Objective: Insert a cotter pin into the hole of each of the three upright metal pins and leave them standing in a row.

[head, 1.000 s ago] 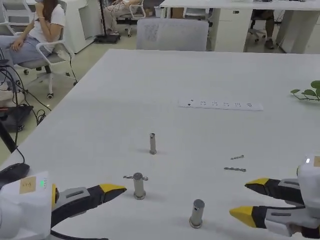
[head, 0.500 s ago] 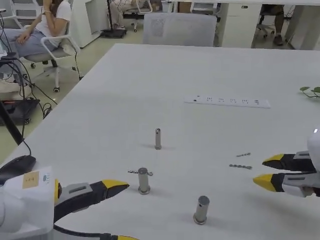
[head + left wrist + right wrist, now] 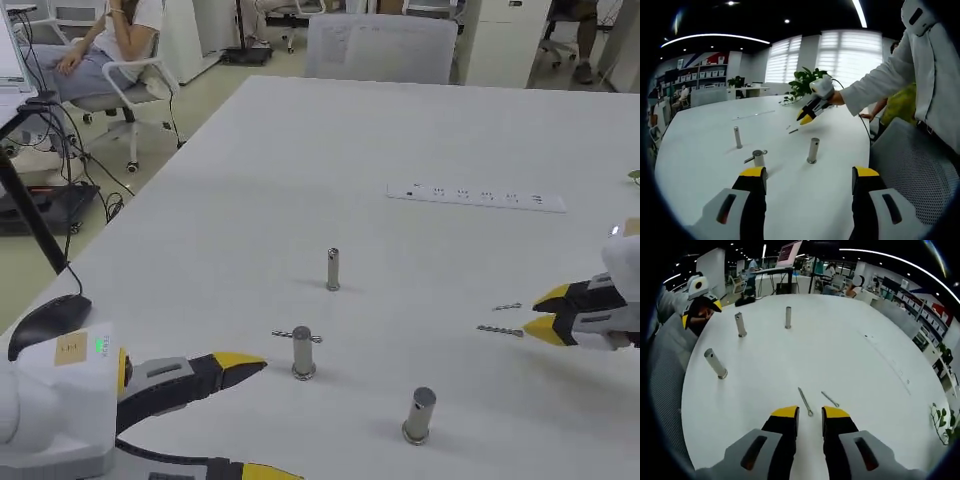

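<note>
Three upright metal pins stand on the white table: a far pin (image 3: 333,269), a middle pin (image 3: 303,352) with a cotter pin through its top, and a near pin (image 3: 419,414). Two loose cotter pins (image 3: 498,330) lie flat to the right. My right gripper (image 3: 546,314) hovers just beside them, open by a narrow gap. In the right gripper view one loose cotter pin (image 3: 805,401) lies just ahead of the right gripper (image 3: 811,413), the other (image 3: 830,399) beside it. My left gripper (image 3: 810,172) is wide open and holds nothing, close to the middle pin (image 3: 758,158).
A white power strip (image 3: 476,197) lies further back on the table. A dark mouse (image 3: 45,320) rests off the left edge. Office chairs and a seated person are beyond the table's far left. A plant (image 3: 942,420) stands at the table's right end.
My right gripper has moved in toward the two loose cotter pins, and its jaws have narrowed. The left gripper has stayed near the middle pin. The head camera has shifted.
</note>
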A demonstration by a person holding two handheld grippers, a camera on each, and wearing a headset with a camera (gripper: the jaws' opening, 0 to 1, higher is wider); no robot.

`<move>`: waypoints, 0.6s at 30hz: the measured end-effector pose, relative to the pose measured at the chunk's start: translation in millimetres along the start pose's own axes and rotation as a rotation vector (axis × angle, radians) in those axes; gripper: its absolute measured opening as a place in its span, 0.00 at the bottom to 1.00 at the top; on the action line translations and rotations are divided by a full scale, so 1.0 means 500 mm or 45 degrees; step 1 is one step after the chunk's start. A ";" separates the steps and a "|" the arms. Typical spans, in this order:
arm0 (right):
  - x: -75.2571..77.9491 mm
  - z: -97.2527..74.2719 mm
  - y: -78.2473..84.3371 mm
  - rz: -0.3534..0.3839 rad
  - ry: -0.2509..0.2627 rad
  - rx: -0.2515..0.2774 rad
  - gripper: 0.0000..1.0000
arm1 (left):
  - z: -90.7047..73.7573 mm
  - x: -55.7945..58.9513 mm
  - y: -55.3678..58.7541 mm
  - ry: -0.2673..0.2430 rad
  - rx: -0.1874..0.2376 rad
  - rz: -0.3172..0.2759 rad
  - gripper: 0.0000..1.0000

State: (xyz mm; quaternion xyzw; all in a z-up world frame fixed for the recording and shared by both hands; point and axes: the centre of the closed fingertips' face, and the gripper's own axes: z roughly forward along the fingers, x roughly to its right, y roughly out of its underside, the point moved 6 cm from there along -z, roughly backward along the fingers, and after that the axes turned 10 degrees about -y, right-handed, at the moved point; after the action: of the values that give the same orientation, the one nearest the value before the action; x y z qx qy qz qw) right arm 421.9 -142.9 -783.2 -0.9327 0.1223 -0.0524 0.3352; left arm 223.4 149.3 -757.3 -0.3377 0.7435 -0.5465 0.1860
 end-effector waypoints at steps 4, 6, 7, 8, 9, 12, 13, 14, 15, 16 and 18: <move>0.008 0.013 0.000 -0.018 -0.048 -0.051 0.18 | -0.004 -0.001 0.001 -0.006 -0.001 -0.002 0.69; 0.011 0.018 -0.001 -0.011 -0.073 -0.059 0.17 | -0.006 -0.003 0.002 -0.010 -0.003 -0.004 0.69; 0.013 0.020 -0.001 -0.011 -0.080 -0.063 0.17 | -0.008 -0.004 0.003 -0.013 -0.001 -0.007 0.69; 0.013 0.023 -0.001 -0.013 -0.091 -0.071 0.17 | -0.009 -0.004 0.003 -0.015 -0.001 -0.007 0.69; 0.014 0.025 0.000 -0.015 -0.099 -0.076 0.17 | -0.010 -0.005 0.004 -0.017 -0.003 -0.008 0.69; 0.012 0.032 0.004 -0.032 -0.132 -0.114 0.16 | -0.012 -0.006 0.005 -0.019 -0.006 -0.008 0.69; 0.012 0.034 0.005 -0.039 -0.141 -0.124 0.16 | -0.012 -0.006 0.005 -0.019 -0.006 -0.009 0.69; 0.011 0.037 0.007 -0.044 -0.157 -0.135 0.16 | -0.013 -0.006 0.006 -0.018 -0.008 -0.007 0.69; 0.012 0.039 0.008 -0.046 -0.161 -0.143 0.16 | -0.013 -0.005 0.006 -0.018 -0.009 -0.006 0.69; 0.012 0.041 0.009 -0.050 -0.168 -0.152 0.16 | -0.013 -0.005 0.006 -0.018 -0.009 -0.007 0.69; 0.014 0.045 0.009 -0.055 -0.178 -0.164 0.15 | -0.013 -0.004 0.007 -0.017 -0.011 -0.006 0.69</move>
State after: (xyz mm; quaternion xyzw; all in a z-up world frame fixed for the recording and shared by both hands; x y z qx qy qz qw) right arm 431.7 -134.6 -803.4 -0.9561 0.0817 0.0137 0.2809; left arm 219.4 156.0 -758.8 -0.3439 0.7438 -0.5413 0.1882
